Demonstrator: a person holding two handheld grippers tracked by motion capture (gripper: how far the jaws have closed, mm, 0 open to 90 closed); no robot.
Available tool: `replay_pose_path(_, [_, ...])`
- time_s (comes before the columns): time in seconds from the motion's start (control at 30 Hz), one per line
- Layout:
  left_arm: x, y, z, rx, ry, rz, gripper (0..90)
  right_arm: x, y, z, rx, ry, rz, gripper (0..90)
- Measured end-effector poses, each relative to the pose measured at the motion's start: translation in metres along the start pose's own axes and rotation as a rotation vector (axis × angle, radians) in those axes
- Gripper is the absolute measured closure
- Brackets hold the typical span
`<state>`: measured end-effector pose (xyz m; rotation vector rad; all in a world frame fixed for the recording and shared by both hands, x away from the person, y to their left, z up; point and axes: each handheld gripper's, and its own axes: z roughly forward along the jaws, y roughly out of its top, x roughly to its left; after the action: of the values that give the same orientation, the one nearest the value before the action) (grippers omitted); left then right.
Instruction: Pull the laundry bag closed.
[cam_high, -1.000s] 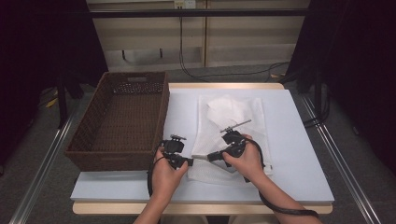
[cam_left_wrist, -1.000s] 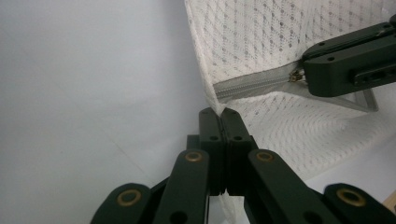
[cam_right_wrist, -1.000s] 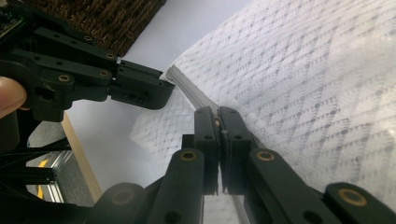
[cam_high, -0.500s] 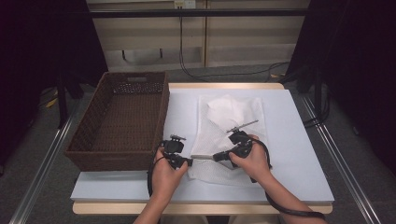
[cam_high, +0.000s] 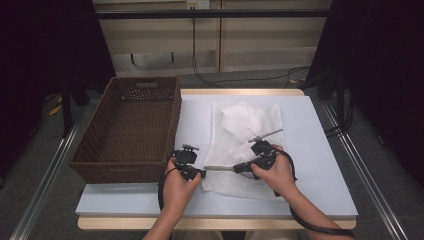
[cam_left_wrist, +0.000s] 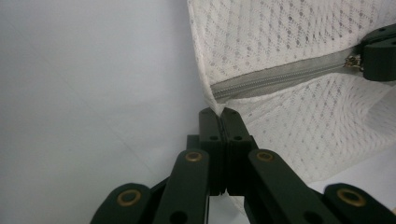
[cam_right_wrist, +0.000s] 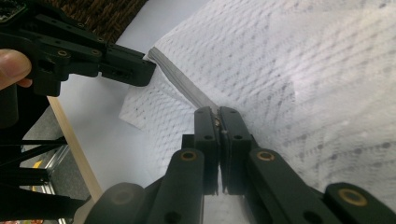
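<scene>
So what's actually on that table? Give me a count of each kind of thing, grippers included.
White mesh zip bag: 1
Brown wicker basket: 1
Black handheld grippers: 2, the left gripper pinching the bag's corner at the zipper's end, the right gripper pinching the zipper pull
Total: 4

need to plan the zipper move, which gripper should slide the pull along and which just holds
Right. The right gripper is shut on the zipper pull, while the left gripper pinches the mesh bag corner at the zipper's end, well placed to anchor.
</scene>
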<state>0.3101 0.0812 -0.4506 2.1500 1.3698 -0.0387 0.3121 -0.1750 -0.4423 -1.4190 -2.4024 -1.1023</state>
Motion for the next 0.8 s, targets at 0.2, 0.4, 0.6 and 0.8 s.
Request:
replay_pose_path(0.2, [-0.001, 0.0, 0.0, -0.003, 0.003, -0.001, 89.3, -0.003, -0.003, -0.004, -0.007, 0.0, 0.007, 87.2])
replay_pose_path(0.4, [-0.001, 0.0, 0.001, 0.0, 0.007, -0.008, 89.3, -0.005, -0.006, -0.009, -0.01, -0.009, 0.007, 87.1])
replay_pose_path(0.6, [0.001, 0.0, 0.002, 0.008, 0.006, -0.011, 89.3, -0.009, -0.011, -0.015, -0.017, -0.013, 0.01, 87.2])
replay_pose_path(0.8, [0.001, 0.0, 0.002, 0.006, 0.015, -0.015, 89.3, -0.014, -0.016, -0.021, -0.022, -0.017, 0.016, 87.1])
